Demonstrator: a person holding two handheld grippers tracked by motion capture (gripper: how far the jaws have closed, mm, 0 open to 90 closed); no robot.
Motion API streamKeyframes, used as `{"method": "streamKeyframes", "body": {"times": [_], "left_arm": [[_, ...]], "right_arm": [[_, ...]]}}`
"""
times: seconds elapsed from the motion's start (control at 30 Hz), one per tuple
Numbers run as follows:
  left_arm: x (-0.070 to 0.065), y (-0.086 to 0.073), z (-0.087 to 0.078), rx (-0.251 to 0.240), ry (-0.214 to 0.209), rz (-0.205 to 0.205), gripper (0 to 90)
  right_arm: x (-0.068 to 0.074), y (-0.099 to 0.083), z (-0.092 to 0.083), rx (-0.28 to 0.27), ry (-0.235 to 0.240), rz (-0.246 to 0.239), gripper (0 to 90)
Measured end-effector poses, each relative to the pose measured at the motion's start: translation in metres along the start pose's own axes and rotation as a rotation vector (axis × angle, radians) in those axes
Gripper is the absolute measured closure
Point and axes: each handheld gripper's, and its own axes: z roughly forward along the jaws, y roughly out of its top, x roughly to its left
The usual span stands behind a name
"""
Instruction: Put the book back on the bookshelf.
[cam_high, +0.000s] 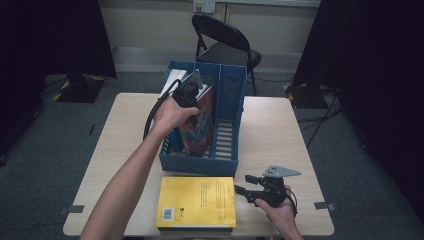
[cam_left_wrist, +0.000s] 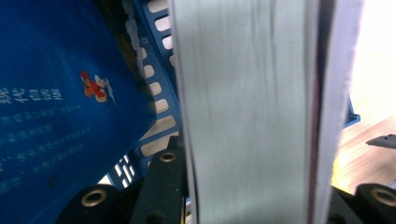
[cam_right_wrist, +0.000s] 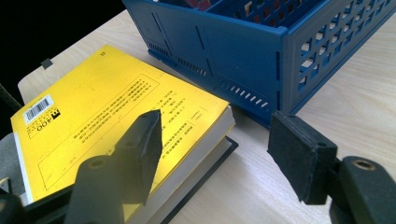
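Note:
A blue file rack (cam_high: 227, 85) stands mid-table with its compartments running away from me. In its left compartment leans a thick book with a red and blue cover (cam_high: 200, 127). My left gripper (cam_high: 189, 97) is at the book's top, shut on it. In the left gripper view the book's pale page edge (cam_left_wrist: 247, 112) sits between the jaws of my left gripper (cam_left_wrist: 254, 196), beside a blue cover (cam_left_wrist: 56, 116) and the rack's slotted wall (cam_left_wrist: 156, 88). My right gripper (cam_high: 241, 183) hovers open and empty by the yellow book (cam_high: 197, 200). The yellow book (cam_right_wrist: 107, 112) lies left of my right gripper (cam_right_wrist: 219, 135), in front of the rack (cam_right_wrist: 224, 51).
The yellow book lies on a dark-covered book (cam_right_wrist: 210, 163) at the table's front edge. White books (cam_high: 172, 80) stand at the rack's far left. Bare tabletop (cam_high: 280, 130) stretches right of the rack. A black folding chair (cam_high: 225, 40) stands beyond the table.

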Motion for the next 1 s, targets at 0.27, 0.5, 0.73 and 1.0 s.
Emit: {"method": "streamKeyframes", "body": {"times": [0.27, 0.5, 0.73, 1.0], "left_arm": [[0.001, 0.006, 0.001, -0.034, 0.020, -0.033, 74.1], [0.003, 0.018, 0.002, -0.070, 0.060, -0.084, 74.2], [0.002, 0.028, 0.002, -0.113, 0.104, -0.117, 74.1], [0.002, 0.031, 0.002, -0.146, 0.123, -0.163, 74.2]], "right_arm": [[-0.002, 0.000, -0.001, 0.000, 0.000, 0.005, 34.9], [-0.001, -0.001, -0.001, 0.001, 0.005, 0.004, 34.9], [-0.003, -0.002, -0.001, 0.001, 0.008, 0.007, 34.8], [-0.004, -0.002, -0.003, 0.001, 0.009, 0.009, 34.8]]}}
